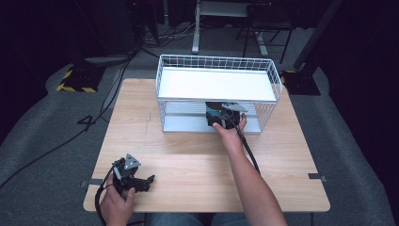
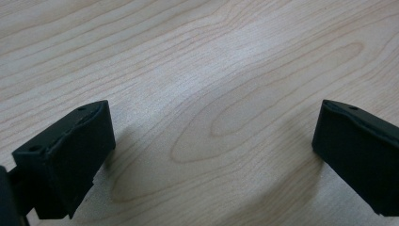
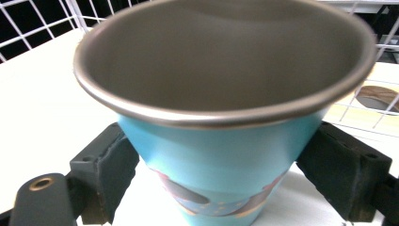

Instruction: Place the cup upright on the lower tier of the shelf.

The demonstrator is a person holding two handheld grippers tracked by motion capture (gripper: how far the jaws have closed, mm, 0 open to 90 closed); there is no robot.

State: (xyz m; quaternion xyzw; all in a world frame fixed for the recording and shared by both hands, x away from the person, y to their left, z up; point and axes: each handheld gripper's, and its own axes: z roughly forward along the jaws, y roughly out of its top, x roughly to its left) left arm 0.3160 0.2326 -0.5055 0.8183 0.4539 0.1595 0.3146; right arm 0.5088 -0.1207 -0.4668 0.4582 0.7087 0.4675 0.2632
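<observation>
- your right gripper [image 1: 225, 117] is clamped on the blue cup [image 3: 221, 155], upright inside the wire rack's [image 1: 216, 63] lower shelf, likely for placing.
- your left gripper [image 1: 134, 181] rests near-left on the table [image 1: 197, 160], jaws apart, empty.

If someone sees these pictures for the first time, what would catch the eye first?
Probably the white wire rack at the far side of the wooden table. Next, the blue cup between the right gripper jaws, at the rack's front. The left gripper sits open over bare wood near the table's front left corner.
</observation>
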